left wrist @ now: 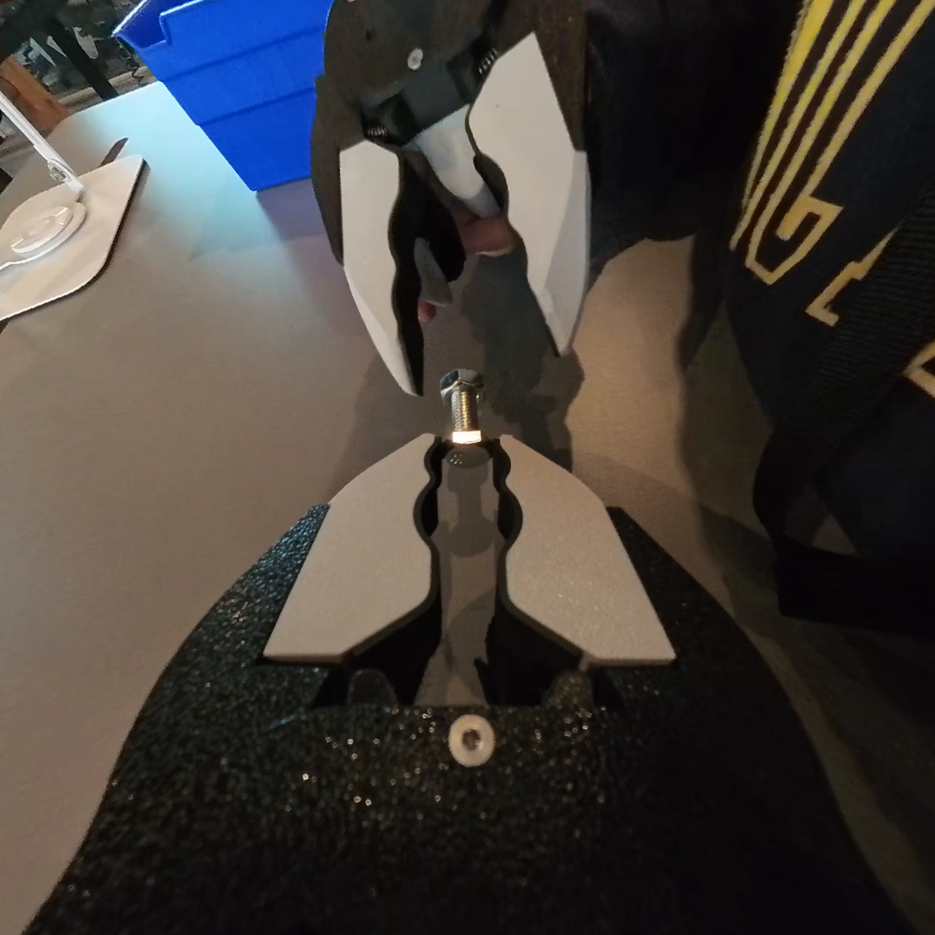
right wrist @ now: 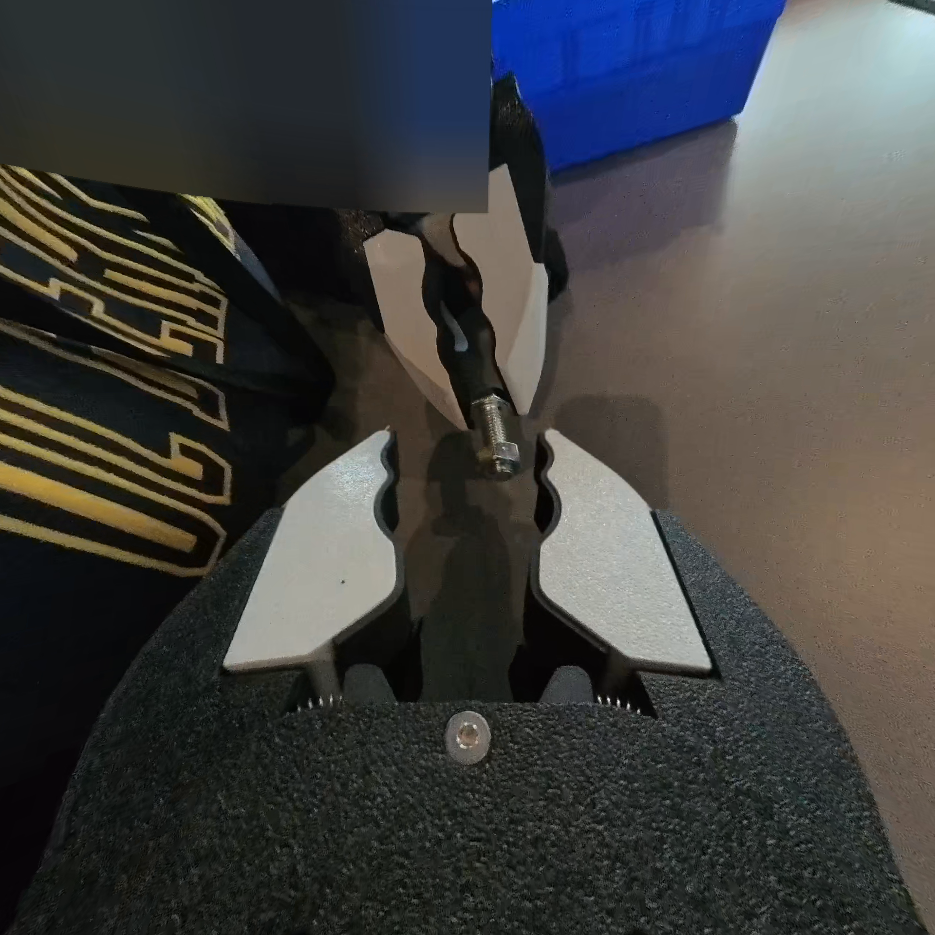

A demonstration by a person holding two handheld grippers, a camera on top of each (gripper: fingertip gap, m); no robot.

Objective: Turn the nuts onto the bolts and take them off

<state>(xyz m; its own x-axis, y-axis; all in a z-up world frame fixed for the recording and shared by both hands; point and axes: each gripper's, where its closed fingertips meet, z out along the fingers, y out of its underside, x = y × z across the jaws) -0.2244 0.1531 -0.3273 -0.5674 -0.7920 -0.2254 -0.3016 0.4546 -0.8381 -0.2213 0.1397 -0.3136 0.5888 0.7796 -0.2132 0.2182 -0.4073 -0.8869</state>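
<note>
A silver bolt [left wrist: 459, 412] with a hex nut [left wrist: 458, 380] on its far end is held level above the grey table [left wrist: 177, 430]. My left gripper [left wrist: 465, 439] is shut on the bolt's head end. My right gripper [left wrist: 488, 369] faces it from across, open, with the nut close to one of its fingertips [left wrist: 412, 374]. In the right wrist view, my right gripper [right wrist: 468, 437] is open and the nut [right wrist: 501, 457] sits between its fingertips without touching them. The bolt [right wrist: 486, 422] runs back into the shut left gripper [right wrist: 488, 399].
A blue plastic bin [left wrist: 227, 91] stands at the back of the table and also shows in the right wrist view [right wrist: 632, 76]. A white stand base [left wrist: 60, 217] lies at the far left. A person's dark garment with yellow stripes [left wrist: 809, 202] is close beside both grippers. The tips of both grippers are at nearly the same place.
</note>
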